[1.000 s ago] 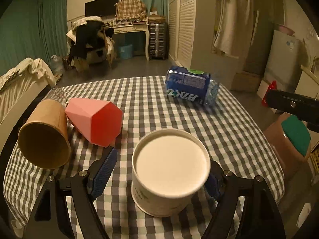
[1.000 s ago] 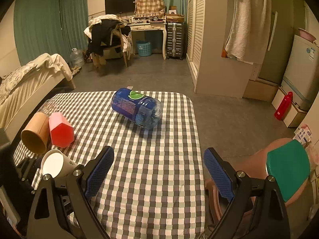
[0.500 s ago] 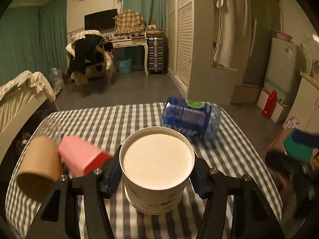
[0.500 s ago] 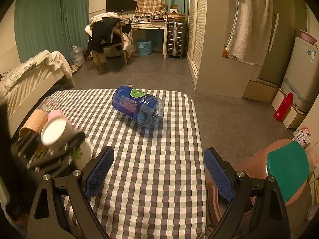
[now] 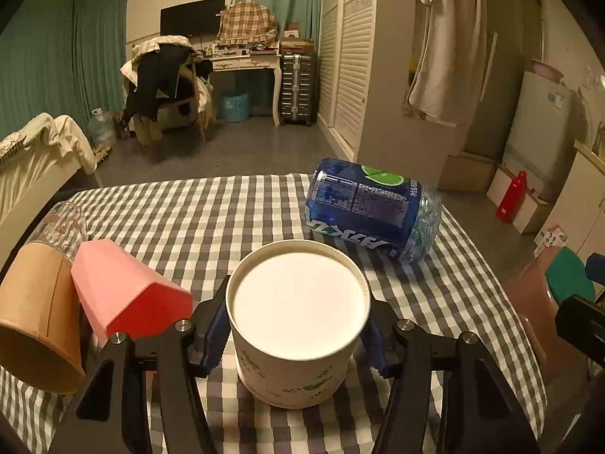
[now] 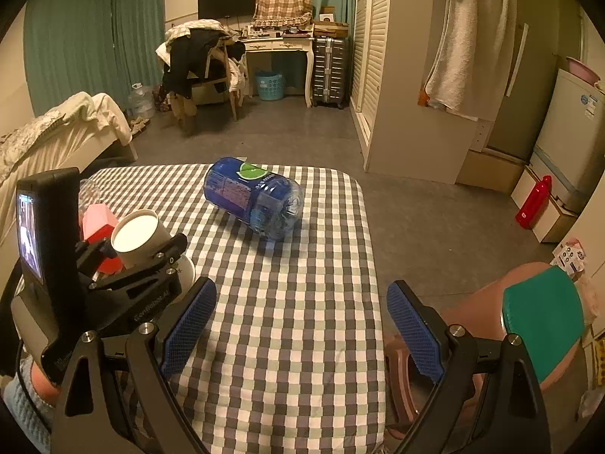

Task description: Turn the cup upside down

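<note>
White paper cup (image 5: 298, 325) clamped in the left gripper (image 5: 297, 331), base end facing the camera.

Left wrist view: both blue pads (image 5: 214, 335) press the cup's sides above the checked tablecloth (image 5: 211, 212); a pink cup (image 5: 126, 291) and a brown paper cup (image 5: 36, 314) lie on their sides at left, touching, and a blue bottle (image 5: 372, 208) lies beyond. Right wrist view: the right gripper (image 6: 300, 329) hangs wide apart, holding nothing, over the table's near edge; the left gripper (image 6: 145, 242) grips the cup (image 6: 138, 232) tilted, at the table's left side, apart from the bottle (image 6: 253, 198).
</note>
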Demonstrator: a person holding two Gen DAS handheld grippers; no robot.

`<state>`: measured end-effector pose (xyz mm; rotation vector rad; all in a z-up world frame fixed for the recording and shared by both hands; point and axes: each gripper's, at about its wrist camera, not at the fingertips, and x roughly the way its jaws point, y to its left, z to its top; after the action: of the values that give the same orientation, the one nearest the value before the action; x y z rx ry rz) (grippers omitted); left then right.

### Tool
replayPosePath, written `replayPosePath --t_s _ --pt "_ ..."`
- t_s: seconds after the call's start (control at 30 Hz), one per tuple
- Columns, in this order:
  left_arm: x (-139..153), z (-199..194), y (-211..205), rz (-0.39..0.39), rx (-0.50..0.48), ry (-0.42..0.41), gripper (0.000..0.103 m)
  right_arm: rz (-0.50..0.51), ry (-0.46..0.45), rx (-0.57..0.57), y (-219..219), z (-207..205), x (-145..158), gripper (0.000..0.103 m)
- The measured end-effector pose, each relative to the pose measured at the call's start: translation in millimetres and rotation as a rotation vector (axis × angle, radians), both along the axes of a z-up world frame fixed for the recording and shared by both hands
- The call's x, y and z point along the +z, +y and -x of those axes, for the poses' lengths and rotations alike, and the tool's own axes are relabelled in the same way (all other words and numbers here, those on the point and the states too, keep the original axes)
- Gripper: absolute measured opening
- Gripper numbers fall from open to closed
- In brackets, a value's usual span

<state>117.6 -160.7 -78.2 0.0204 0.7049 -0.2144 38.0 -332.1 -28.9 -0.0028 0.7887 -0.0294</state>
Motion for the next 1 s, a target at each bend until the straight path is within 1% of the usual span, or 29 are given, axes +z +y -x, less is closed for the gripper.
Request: replayPosePath --t_s 0.03,0.07,0.1,0.2,0.37,0.47,0.6,0.73,0.87,1.0 --pt "0.1 0.2 -0.7 0.005 -0.001 0.004 0.067 0.001 -0.002 -0.001 -0.5 1.0 0.4 0.092" --pt "1.1 0.7 0.3 0.014 -0.001 0.007 0.076 0.0 -0.005 -0.002 -1.3 1.6 1.4 0.092" --pt "3.7 2.1 2.0 0.029 0.004 0.005 0.082 -0.001 -0.008 -0.004 -2.4 2.6 2.3 0.092" --pt "16.9 7.6 5.6 0.065 0.008 -0.02 0.082 -0.007 -0.021 -0.013 -5.4 6.9 6.7 0.092" --pt "50.8 17.9 10.6 0.063 0.013 -0.084 0.082 -0.012 -0.056 -0.015 -8.8 15.7 17.7 0.092" --pt "75.9 31.8 18.0 0.08 0.014 -0.138 0.082 -0.022 -0.09 -0.012 -10.6 23.3 26.6 0.092" --pt "108.9 60.7 36.2 0.079 0.021 -0.221 0.082 -0.049 -0.132 0.009 -11.2 33.9 37.2 0.092" --pt "132.3 100.8 55.3 0.061 0.04 -0.298 0.082 -0.027 -0.179 0.027 -3.8 48.0 49.6 0.092" --pt "142.4 139.4 77.0 0.065 0.065 -0.347 0.082 -0.017 -0.237 0.048 5.9 67.6 62.6 0.092" --pt "136.0 162.8 94.4 0.055 0.112 -0.359 0.082 -0.014 -0.297 0.068 19.6 88.2 73.6 0.092"
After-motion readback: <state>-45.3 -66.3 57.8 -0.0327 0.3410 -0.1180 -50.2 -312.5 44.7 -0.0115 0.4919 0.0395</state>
